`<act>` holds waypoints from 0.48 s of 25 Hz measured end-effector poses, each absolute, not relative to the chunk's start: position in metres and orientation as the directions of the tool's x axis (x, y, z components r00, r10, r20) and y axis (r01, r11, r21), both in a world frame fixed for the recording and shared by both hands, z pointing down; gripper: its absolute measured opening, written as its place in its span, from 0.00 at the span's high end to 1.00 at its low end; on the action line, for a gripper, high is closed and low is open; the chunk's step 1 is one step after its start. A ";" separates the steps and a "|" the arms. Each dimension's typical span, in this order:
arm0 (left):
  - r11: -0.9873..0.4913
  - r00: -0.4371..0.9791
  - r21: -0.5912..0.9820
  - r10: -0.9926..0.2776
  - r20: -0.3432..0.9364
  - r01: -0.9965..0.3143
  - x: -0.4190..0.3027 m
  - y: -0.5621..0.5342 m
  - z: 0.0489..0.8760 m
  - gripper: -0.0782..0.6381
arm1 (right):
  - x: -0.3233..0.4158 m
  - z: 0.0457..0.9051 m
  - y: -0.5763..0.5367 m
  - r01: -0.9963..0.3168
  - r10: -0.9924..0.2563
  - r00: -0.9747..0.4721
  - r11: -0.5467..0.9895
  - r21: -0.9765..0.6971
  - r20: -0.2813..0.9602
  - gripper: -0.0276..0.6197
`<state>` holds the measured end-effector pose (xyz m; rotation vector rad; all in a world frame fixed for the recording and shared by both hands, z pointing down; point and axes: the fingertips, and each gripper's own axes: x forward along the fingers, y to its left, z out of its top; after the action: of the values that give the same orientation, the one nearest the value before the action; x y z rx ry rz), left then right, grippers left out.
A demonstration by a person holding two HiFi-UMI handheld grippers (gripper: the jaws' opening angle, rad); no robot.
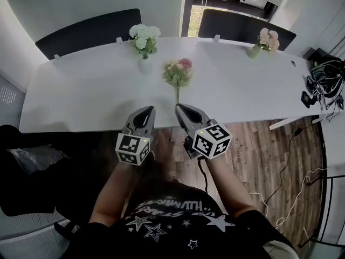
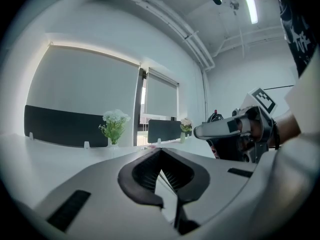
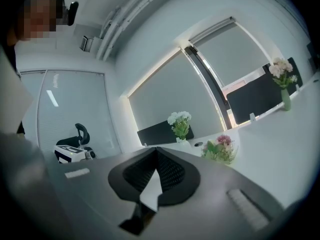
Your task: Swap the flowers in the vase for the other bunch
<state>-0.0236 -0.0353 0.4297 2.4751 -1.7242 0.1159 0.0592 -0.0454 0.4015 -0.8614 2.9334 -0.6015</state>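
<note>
Lying flat on the table (image 1: 81,90), the pink bunch (image 1: 178,72) is near left tongs (image 1: 146,110) and right tongs (image 1: 181,108), both closed.

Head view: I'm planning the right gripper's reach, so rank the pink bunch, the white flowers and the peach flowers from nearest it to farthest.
1. Pink bunch, just ahead of the right gripper.
2. White flowers, farther back, to the left.
3. Peach flowers, far back, right.

— Where's the white bunch (image 1: 144,38)?
— Upright in the white vase (image 1: 145,65), toward the desk's (image 1: 81,90) far side.
— And the pink bunch (image 1: 178,70)?
— Lying flat near it, stem toward the near edge.
</note>
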 end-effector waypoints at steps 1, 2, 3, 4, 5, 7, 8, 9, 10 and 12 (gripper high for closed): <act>-0.340 0.344 0.050 -0.930 0.132 -0.939 -0.019 -0.028 0.428 0.88 | 0.062 0.403 -0.040 -0.510 -0.521 -0.850 0.774 -0.375 0.081 0.95; -0.335 0.338 0.044 -0.932 0.131 -0.941 -0.016 -0.020 0.427 0.88 | 0.064 0.403 -0.034 -0.502 -0.516 -0.853 0.775 -0.383 0.075 0.95; -0.326 0.328 0.042 -0.935 0.131 -0.945 -0.015 -0.012 0.426 0.88 | 0.066 0.404 -0.028 -0.495 -0.513 -0.856 0.776 -0.391 0.067 0.95; -0.314 0.317 0.044 -0.939 0.132 -0.948 -0.014 -0.005 0.426 0.88 | 0.067 0.403 -0.023 -0.491 -0.513 -0.857 0.776 -0.395 0.058 0.95; -0.301 0.304 0.048 -0.943 0.133 -0.952 -0.015 0.003 0.425 0.88 | 0.069 0.401 -0.018 -0.492 -0.517 -0.855 0.777 -0.393 0.048 0.95; -0.276 0.281 0.058 -0.951 0.129 -0.959 -0.017 0.016 0.420 0.88 | 0.073 0.392 -0.008 -0.493 -0.523 -0.852 0.787 -0.371 0.022 0.95; -0.267 0.272 0.060 -0.954 0.125 -0.962 -0.018 0.022 0.416 0.88 | 0.073 0.387 -0.004 -0.490 -0.522 -0.853 0.794 -0.361 0.009 0.95; -0.260 0.265 0.059 -0.957 0.119 -0.964 -0.019 0.028 0.413 0.88 | 0.073 0.384 0.001 -0.485 -0.519 -0.855 0.800 -0.354 0.000 0.95; -0.255 0.260 0.057 -0.959 0.115 -0.965 -0.020 0.034 0.411 0.88 | 0.073 0.382 0.006 -0.481 -0.515 -0.857 0.804 -0.351 -0.006 0.95; -0.250 0.253 0.049 -0.961 0.108 -0.967 -0.023 0.044 0.407 0.88 | 0.071 0.381 0.014 -0.475 -0.511 -0.860 0.807 -0.352 -0.010 0.95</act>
<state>-0.0227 0.0437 0.4075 2.4023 -1.8561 0.0847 0.0712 0.0139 0.3810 -0.7898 2.8860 -0.5200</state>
